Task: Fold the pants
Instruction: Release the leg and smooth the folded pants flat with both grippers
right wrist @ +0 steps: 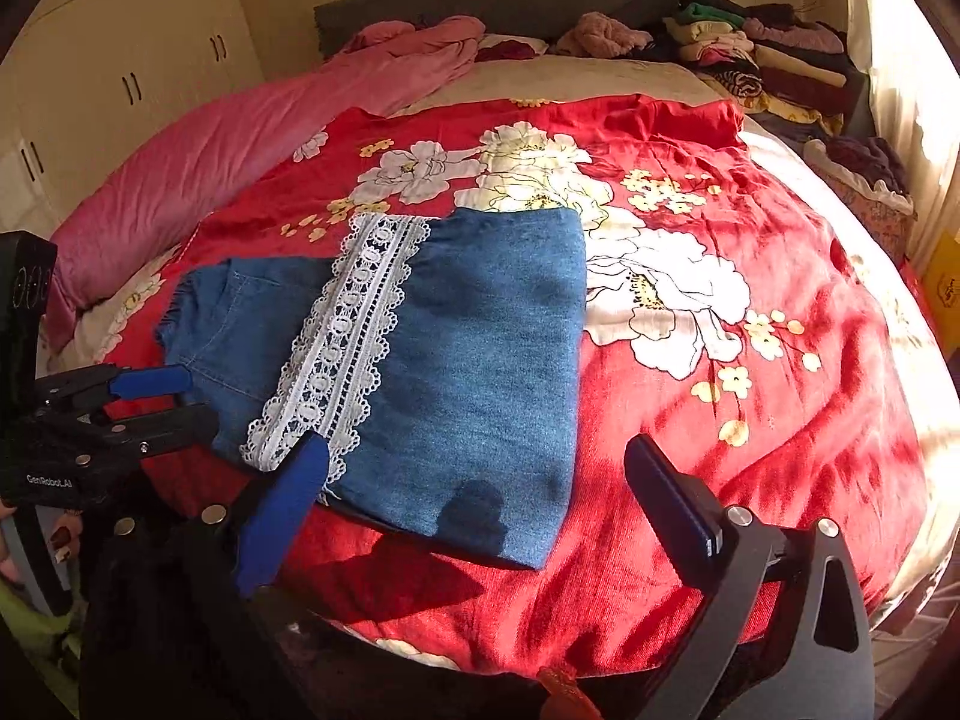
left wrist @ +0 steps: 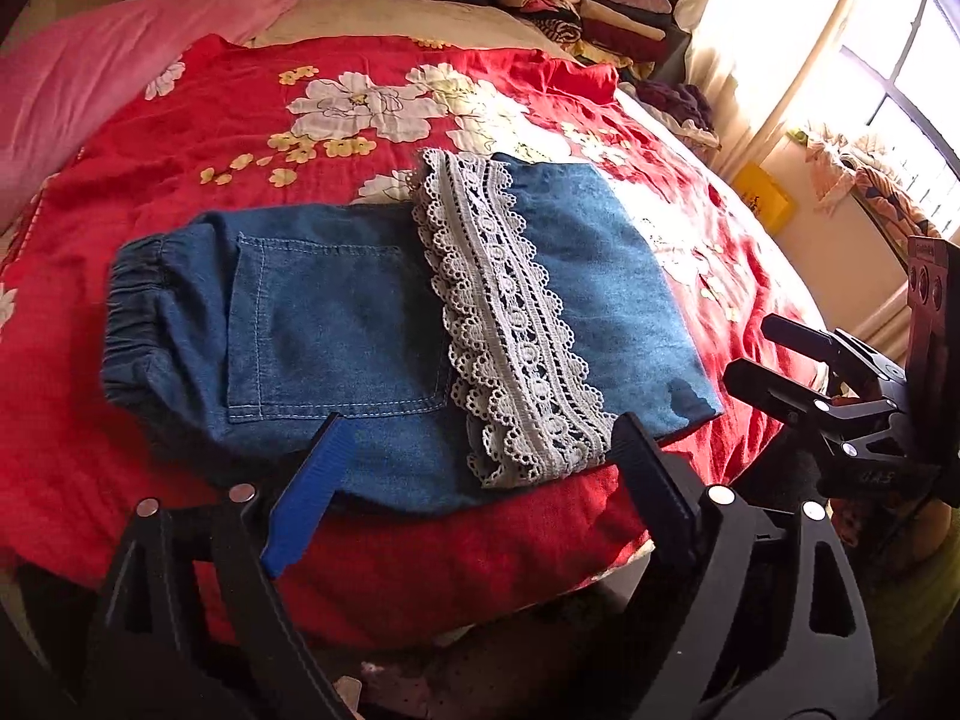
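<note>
Blue denim pants (left wrist: 336, 324) with a white lace hem (left wrist: 510, 324) lie folded on the red floral bedspread (left wrist: 270, 108), the leg end laid over the seat and back pocket. My left gripper (left wrist: 480, 438) is open and empty, just short of the pants' near edge. My right gripper (right wrist: 480, 468) is open and empty over the near end of the pants (right wrist: 480, 360), with the lace (right wrist: 342, 336) to its left. The right gripper also shows at the right of the left wrist view (left wrist: 774, 354). The left gripper shows at the left of the right wrist view (right wrist: 162, 402).
A pink duvet (right wrist: 228, 144) lies along the bed's left side. Stacks of folded clothes (right wrist: 762, 54) sit at the head of the bed on the right. A bright window (left wrist: 900, 72) and a yellow box (left wrist: 759, 198) are on the right. White cupboards (right wrist: 108, 72) stand on the left.
</note>
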`<state>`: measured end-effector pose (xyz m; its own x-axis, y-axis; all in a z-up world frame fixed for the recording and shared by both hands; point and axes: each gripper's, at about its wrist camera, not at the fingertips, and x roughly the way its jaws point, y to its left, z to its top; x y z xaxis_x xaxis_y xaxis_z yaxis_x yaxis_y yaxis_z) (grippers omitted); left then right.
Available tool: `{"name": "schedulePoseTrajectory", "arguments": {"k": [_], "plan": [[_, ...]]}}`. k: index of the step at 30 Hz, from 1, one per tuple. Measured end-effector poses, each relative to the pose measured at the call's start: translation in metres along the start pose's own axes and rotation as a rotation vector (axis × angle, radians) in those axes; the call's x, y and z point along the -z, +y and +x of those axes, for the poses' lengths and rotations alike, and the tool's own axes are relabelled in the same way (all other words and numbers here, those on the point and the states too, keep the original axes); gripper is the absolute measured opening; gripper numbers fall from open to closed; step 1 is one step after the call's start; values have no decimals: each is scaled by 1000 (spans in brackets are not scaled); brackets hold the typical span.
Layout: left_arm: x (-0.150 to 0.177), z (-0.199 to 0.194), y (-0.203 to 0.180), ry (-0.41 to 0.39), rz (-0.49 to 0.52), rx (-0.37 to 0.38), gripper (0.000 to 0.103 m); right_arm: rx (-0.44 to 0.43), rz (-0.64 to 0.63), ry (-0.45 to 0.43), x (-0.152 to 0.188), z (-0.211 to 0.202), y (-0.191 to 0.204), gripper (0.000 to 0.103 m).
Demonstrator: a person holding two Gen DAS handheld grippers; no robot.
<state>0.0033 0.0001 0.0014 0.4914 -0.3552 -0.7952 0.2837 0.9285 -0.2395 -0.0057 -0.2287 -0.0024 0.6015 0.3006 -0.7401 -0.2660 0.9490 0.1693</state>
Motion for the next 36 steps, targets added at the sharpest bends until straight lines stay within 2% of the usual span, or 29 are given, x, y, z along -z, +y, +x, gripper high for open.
{"name": "schedulePoseTrajectory", "arguments": {"k": [5, 19, 36], "plan": [[-1, -7, 5, -14, -10, -19, 92, 5, -8, -11, -3, -4, 6, 98], [1, -31, 38, -73, -76, -62, 93, 11, -63, -20, -24, -6, 31, 98], [13, -44, 106, -97, -231, -110, 93, -20, -248, -38, -80, 19, 100, 98]]}}
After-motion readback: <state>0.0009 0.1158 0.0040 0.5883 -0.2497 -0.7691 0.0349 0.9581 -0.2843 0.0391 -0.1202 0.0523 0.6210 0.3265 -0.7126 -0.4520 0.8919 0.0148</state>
